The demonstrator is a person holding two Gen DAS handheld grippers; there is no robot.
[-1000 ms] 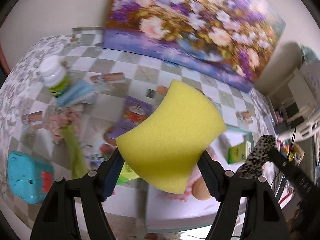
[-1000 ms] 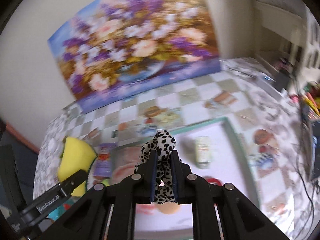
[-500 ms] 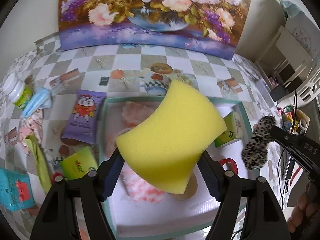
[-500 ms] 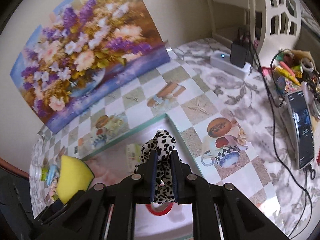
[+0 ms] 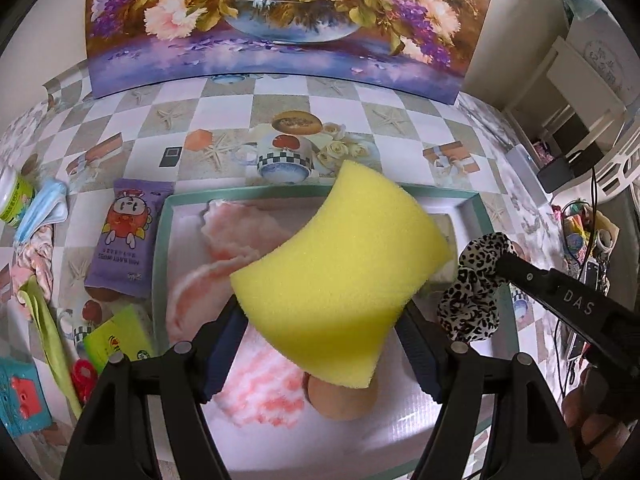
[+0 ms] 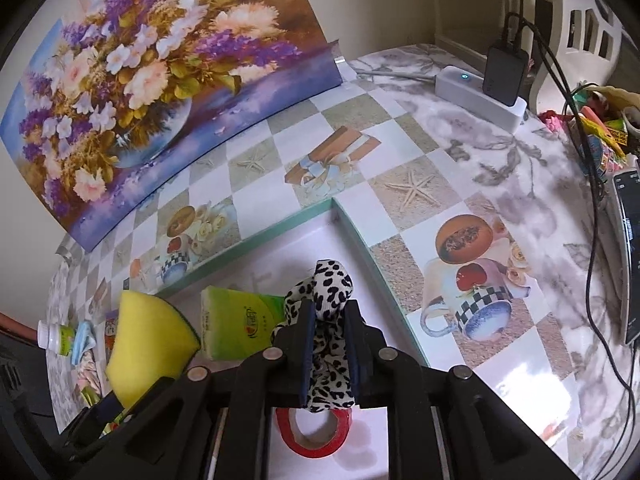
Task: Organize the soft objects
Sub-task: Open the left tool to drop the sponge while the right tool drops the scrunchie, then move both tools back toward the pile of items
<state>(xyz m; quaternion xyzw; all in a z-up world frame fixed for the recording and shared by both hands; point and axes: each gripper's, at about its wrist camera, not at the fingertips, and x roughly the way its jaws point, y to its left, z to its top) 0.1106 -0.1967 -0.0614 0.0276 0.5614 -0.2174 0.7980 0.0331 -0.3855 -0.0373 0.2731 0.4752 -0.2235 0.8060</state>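
My left gripper (image 5: pixel 320 320) is shut on a yellow sponge (image 5: pixel 340 272), which hangs above the white tray with the teal rim (image 5: pixel 160 248). In the tray lie pink fluffy cloths (image 5: pixel 240 232) and a beige round puff (image 5: pixel 340 400). My right gripper (image 6: pixel 328 332) holds a leopard-print fabric piece (image 6: pixel 332 280) between its pads, and its jaws are opening slightly. It hovers over the tray's right part (image 6: pixel 280 232), above a red tape roll (image 6: pixel 316 436) and beside a green tissue pack (image 6: pixel 236 320). The right wrist view shows the sponge (image 6: pixel 148 336) at the left.
Left of the tray lie a purple wipes pack (image 5: pixel 124 236), a green packet (image 5: pixel 120 340), a blue toy (image 5: pixel 20 396), a face mask (image 5: pixel 44 204) and a bottle (image 5: pixel 10 200). A flower painting (image 5: pixel 280 20) stands behind. A power strip (image 6: pixel 480 96) and cables sit at the right.
Both grippers have swung over the tray and come lower. The sponge and the leopard-print piece stay held between their fingers.
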